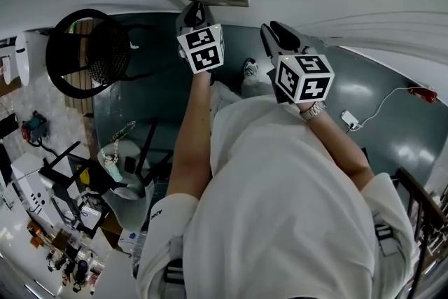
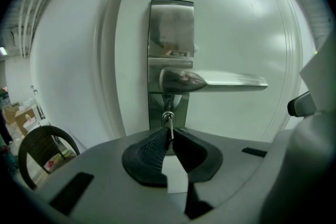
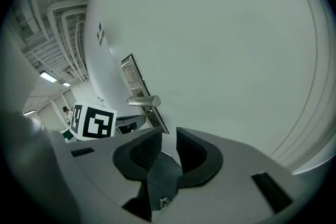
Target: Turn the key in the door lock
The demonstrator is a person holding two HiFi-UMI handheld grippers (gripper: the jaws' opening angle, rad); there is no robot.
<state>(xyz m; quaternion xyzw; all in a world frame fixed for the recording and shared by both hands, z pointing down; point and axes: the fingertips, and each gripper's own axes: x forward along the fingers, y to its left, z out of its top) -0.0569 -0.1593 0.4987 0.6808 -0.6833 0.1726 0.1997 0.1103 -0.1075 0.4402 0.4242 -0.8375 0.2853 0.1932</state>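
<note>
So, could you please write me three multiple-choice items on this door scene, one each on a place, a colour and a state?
1. Where is the key relative to the lever handle?
A above it; B below it; C at its far tip.
2. What colour is the door?
A white; B red; C black.
3. What are the left tongs doing?
A standing wide open, away from the door; B clamping the lever handle; C closed on the key.

Answers:
1 B: the left gripper view shows the key in the lock plate, under the lever handle.
2 A: the door is white in both gripper views.
3 C: the left tongs pinch the key's head right at the lock plate.
</note>
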